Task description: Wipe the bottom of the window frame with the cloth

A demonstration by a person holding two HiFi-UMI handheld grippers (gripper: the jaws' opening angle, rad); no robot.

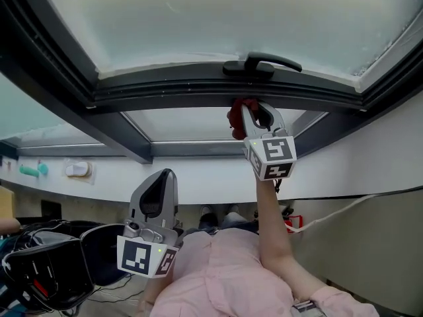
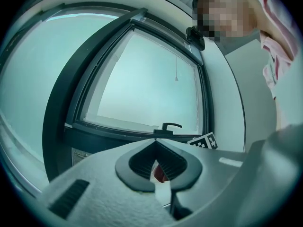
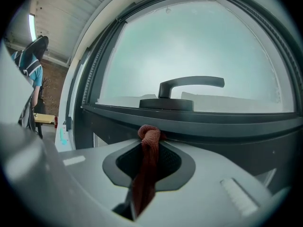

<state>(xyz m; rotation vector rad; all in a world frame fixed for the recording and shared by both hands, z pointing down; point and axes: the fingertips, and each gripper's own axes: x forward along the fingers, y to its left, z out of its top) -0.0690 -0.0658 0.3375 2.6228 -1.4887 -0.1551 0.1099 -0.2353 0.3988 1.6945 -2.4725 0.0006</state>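
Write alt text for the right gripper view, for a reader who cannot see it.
The right gripper is shut on a red-brown cloth, whose bunched tip sits against the lower edge of the dark window frame at its bottom bar. Above it a dark handle lies level in front of a frosted pane.

Colours noted: dark frame, red cloth.
The window frame (image 1: pixel 198 91) and handle (image 1: pixel 261 63) were dark grey-black, and the glass (image 1: pixel 231 18) was frosted pale blue-green. The cloth (image 3: pixel 147 169) was rust-red. The left gripper (image 1: pixel 162 177) and right gripper (image 1: pixel 254 114) were grey, with black-and-white square markers. The sleeve (image 1: pixel 225 269) was pink.
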